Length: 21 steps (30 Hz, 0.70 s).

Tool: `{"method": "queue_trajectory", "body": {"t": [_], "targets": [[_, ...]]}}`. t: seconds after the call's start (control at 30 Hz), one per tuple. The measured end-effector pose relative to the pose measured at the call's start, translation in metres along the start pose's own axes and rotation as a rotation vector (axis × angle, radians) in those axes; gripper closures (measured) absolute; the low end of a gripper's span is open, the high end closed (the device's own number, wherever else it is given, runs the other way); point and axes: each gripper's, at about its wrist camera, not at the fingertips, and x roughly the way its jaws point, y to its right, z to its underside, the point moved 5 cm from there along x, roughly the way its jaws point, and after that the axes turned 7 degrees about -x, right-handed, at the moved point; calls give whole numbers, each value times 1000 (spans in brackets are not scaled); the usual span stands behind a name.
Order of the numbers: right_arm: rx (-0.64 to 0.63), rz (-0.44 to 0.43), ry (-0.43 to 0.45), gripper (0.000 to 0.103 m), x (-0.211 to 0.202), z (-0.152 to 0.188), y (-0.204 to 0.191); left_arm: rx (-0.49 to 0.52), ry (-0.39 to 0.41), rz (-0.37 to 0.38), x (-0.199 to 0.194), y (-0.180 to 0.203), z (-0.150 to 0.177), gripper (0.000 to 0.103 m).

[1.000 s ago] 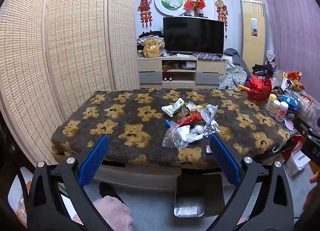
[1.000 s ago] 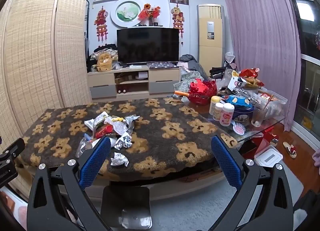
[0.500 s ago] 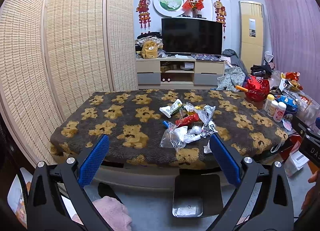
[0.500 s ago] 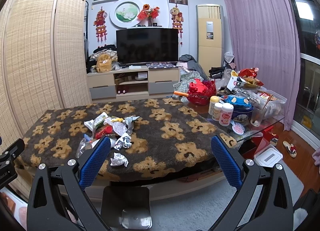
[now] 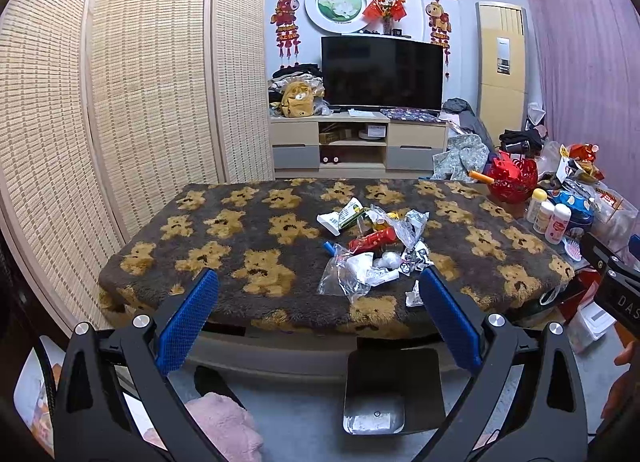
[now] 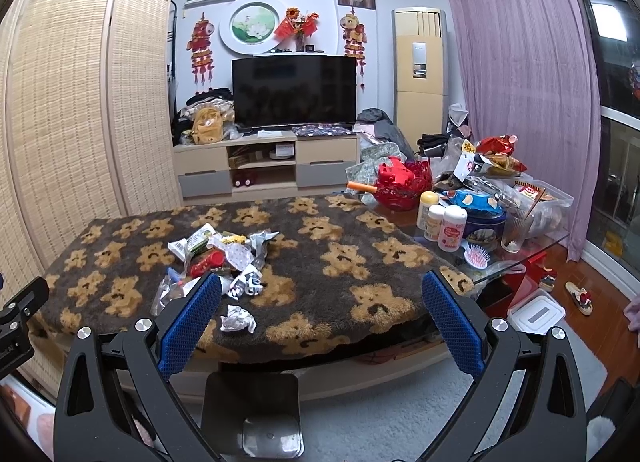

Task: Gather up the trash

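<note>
Gaping empty, both grippers' jaws face the trash pile (image 5: 372,250) on the table (image 5: 224,246).

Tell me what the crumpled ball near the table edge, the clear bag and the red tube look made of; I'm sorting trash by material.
Crumpled ball: looks like silvery foil or metallised wrapper, with sharp shiny creases. Clear bag: thin transparent plastic film, wrinkled and glossy, contents showing through. Red tube: likely glossy plastic or laminate packaging, with a smooth sheen; the exact material is unclear.

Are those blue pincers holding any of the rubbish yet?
No. The left gripper and right gripper are both open and empty; the trash pile lies untouched on the table.
</note>
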Motion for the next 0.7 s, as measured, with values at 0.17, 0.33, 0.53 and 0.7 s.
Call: {"method": "queue_trajectory", "body": {"t": [0.17,0.33,0.53,0.7], "targets": [[-4,-4,-3,3,-4,-5,-1,-1,-1,0,0,1,0,8],[-1,-2,-4,3,3,4,0,-1,-1,-1,0,2,-1,8],[-3,1,-6,3,3,3,0,-2,-1,0,0,0,0,8],[-2,-1,-1,3,2,4,-1,-4,0,-1,0,0,0,8]]}}
